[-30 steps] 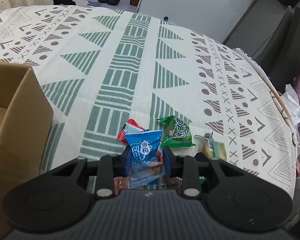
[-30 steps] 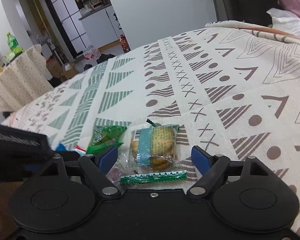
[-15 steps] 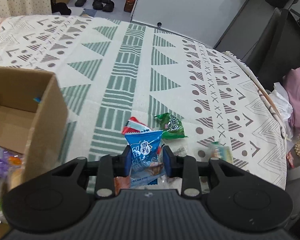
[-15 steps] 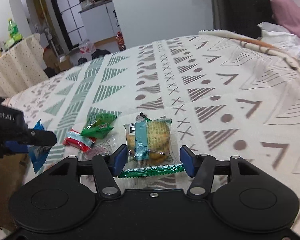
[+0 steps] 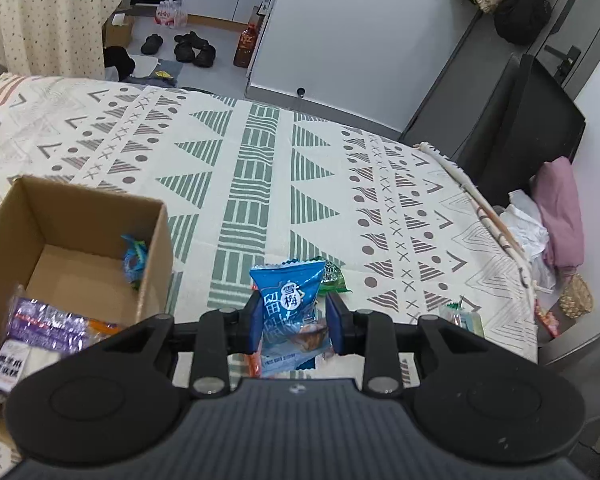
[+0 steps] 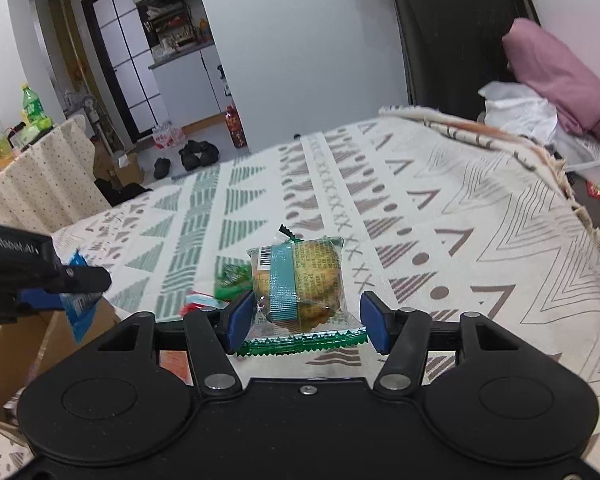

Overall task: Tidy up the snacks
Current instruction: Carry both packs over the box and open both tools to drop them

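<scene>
Left gripper (image 5: 293, 322): pads pressed against both sides of the blue plum packet (image 5: 289, 314), held above the patterned cloth (image 5: 256, 184).
Right gripper (image 6: 306, 322): jaws apart around the biscuit packet (image 6: 298, 280); whether the pads touch it cannot be told.
Cardboard box (image 5: 152, 264): at 9 o'clock from the left gripper, with snacks inside.
Green packet (image 5: 334, 276): on the cloth at 1 o'clock from the blue plum packet.

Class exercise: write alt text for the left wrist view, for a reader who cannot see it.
The left gripper is shut on a blue snack packet, held above a patterned tablecloth. An open cardboard box holding a few snacks sits at left.
</scene>
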Motion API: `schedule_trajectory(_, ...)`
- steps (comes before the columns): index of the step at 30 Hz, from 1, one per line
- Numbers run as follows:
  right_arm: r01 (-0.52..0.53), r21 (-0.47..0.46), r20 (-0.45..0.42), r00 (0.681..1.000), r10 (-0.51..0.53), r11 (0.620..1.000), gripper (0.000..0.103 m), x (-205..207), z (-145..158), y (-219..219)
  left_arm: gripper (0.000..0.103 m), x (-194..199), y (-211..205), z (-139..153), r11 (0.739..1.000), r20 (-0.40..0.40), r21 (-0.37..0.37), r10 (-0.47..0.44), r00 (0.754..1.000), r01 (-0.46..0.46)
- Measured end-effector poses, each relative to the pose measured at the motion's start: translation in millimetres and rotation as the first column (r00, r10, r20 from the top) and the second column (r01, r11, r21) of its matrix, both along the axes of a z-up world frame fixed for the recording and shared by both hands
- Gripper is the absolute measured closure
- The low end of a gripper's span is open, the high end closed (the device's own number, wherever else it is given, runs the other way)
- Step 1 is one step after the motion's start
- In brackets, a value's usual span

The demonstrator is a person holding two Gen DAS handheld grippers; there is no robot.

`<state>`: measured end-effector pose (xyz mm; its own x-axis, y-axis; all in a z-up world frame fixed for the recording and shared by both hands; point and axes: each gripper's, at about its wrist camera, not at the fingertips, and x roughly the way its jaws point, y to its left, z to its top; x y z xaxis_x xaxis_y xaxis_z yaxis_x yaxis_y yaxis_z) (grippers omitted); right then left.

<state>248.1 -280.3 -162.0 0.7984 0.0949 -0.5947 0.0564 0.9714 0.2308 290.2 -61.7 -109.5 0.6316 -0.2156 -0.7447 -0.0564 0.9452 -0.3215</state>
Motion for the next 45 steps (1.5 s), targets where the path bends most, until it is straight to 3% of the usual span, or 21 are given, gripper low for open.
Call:
schedule_trajectory(9,-0.028,0.004,0.051,0.998,0.028,1.000,0.047,-22.4,35.0,21.1,0.072,-25.2,30.4,23.4,0.998,0.047,-0.038,0.049,0.998,-0.047)
schedule_trajectory(26,-0.082,0.021,0.107,0.991,0.079,0.996,0.047,-45.5,66.8,63.5,0.071,-49.0,79.3,49.8,0.989,0.111,-0.097,0.123,0.986,-0.113)
schedule_trajectory(35,-0.130,0.017,0.131,0.983,0.127,0.991,0.047,-41.4,79.1,91.6,0.071,-49.1,108.7,54.7,0.978,0.128,-0.129,0.178,0.976,-0.162)
schedule_trajectory(45,-0.206,0.049,0.125,0.972,0.198,0.977,0.047,-24.5,73.9,135.6,0.071,-41.2,147.9,41.9,0.953,0.090,-0.155,0.276,0.957,-0.260)
